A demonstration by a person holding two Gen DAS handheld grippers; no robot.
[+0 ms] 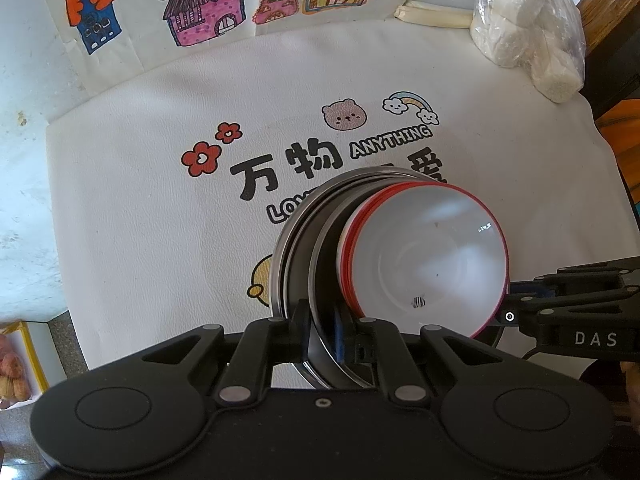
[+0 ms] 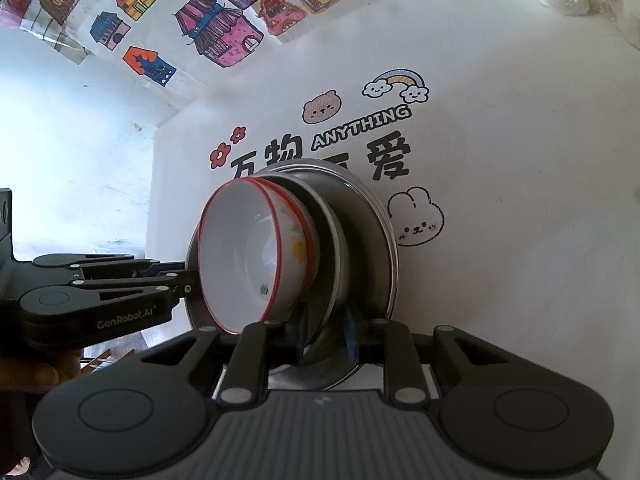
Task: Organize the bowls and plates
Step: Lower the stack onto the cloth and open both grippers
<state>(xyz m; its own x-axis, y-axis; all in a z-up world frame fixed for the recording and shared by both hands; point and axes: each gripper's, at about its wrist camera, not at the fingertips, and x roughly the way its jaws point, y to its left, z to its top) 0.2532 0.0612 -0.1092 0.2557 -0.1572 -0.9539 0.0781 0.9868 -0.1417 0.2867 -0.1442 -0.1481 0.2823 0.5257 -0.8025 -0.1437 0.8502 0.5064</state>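
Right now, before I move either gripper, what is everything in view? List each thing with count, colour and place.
Red-rimmed white bowls: two, nested, top of the stack.
Round steel plates: at least two, silver, under the bowls, tilted.
White printed tablecloth: one, cartoon and lettering prints, beneath the stack.
House-drawing sheet: one, multicoloured, far edge of the table.
Clear bag of white lumps: one, far right corner.
Cream roll: one, beside the bag.
Left gripper: black, shut on the plates' near rim.
Right gripper: black, shut on the opposite rim.
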